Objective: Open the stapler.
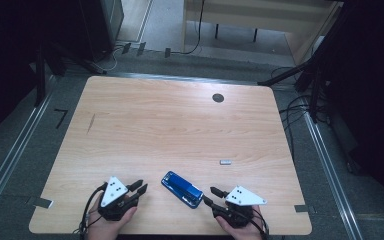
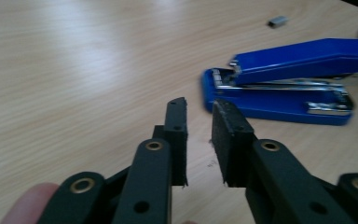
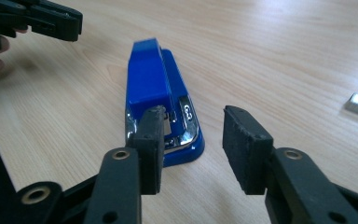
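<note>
Item: blue stapler (image 1: 182,189), between our grippers, touching neither. Left gripper (image 2: 198,109): jaws narrowly apart, empty. Right gripper (image 3: 192,135): jaws spread, empty, stapler end just ahead. Advice: centre jaws across body, then close squarely.

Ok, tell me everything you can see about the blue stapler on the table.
The blue stapler lies flat on the wooden table near its front edge, set diagonally between the two grippers. It looks like glossy plastic, with a shiny metal magazine and front plate. Its top arm is lifted slightly off the base. Nothing grips it.
</note>
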`<control>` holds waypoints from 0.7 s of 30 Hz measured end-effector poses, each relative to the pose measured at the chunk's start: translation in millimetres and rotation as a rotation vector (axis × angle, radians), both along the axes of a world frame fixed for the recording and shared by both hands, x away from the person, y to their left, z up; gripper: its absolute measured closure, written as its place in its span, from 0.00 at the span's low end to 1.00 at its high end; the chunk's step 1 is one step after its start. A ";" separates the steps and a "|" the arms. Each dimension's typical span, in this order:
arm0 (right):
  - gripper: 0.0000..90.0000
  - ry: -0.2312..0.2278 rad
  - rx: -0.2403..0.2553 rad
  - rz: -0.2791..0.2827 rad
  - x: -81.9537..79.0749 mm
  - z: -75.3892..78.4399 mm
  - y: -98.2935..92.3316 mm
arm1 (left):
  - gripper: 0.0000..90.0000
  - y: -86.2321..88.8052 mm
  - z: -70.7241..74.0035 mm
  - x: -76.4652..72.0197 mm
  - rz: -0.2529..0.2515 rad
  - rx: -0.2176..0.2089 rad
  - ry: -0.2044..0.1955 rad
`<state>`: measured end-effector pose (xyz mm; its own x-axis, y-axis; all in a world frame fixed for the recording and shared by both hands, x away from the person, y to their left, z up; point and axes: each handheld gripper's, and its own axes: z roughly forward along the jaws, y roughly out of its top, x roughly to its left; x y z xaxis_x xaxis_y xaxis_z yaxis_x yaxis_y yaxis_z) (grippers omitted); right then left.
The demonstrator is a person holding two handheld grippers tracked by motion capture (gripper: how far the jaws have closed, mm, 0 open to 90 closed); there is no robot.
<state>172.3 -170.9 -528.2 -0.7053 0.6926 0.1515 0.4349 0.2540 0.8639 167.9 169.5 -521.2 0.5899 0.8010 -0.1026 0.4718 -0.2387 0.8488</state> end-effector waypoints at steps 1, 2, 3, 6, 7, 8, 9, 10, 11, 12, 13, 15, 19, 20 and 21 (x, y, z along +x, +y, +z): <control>0.71 0.004 -0.008 -0.002 0.2 -0.9 1.8 | 0.90 -5.1 -0.5 0.3 -0.017 -0.004 0.004; 0.72 0.012 -0.009 0.006 0.2 -1.7 3.5 | 0.93 -9.6 -0.9 0.4 -0.029 0.004 0.008; 0.77 0.019 -0.009 0.005 -0.5 -2.0 4.6 | 0.98 -16.5 -2.2 1.2 -0.055 0.001 0.017; 0.82 0.028 0.001 0.006 -1.0 -2.4 3.4 | 1.00 -22.8 -4.3 0.9 -0.081 0.005 0.022; 0.87 0.034 0.016 -0.001 -1.7 -2.6 1.0 | 1.00 -29.8 -6.2 1.0 -0.101 0.028 0.025; 0.87 0.034 0.016 -0.001 -1.7 -2.6 1.0 | 1.00 -29.8 -6.2 1.0 -0.101 0.028 0.025; 0.92 0.047 0.029 -0.001 -2.0 -2.9 -1.7 | 1.00 -33.5 -7.2 1.1 -0.107 0.037 0.027; 0.92 0.047 0.029 -0.001 -2.0 -2.9 -1.7 | 1.00 -36.9 -8.1 1.3 -0.112 0.036 0.035; 0.95 0.057 0.027 0.011 -2.2 -3.6 -2.8 | 1.00 -43.9 -9.5 1.5 -0.127 0.046 0.050; 0.95 0.057 0.027 0.011 -2.2 -3.6 -2.8 | 1.00 -43.9 -9.5 1.5 -0.127 0.046 0.050; 0.98 0.061 0.014 0.015 -3.5 -4.4 -1.8 | 1.00 -51.4 -11.2 1.6 -0.148 0.056 0.059; 1.00 0.062 -0.006 0.022 -4.3 -5.5 0.2 | 1.00 -57.8 -11.1 1.5 -0.160 0.073 0.049; 1.00 0.077 -0.020 0.027 -3.5 -7.6 2.3 | 1.00 -64.2 -11.5 3.5 -0.178 0.081 0.042; 1.00 0.085 -0.023 0.027 -2.9 -8.5 2.4 | 1.00 -65.6 -11.4 4.2 -0.181 0.084 0.040; 1.00 0.092 -0.025 0.027 -2.6 -9.4 2.5 | 1.00 -66.6 -11.5 5.6 -0.189 0.081 0.041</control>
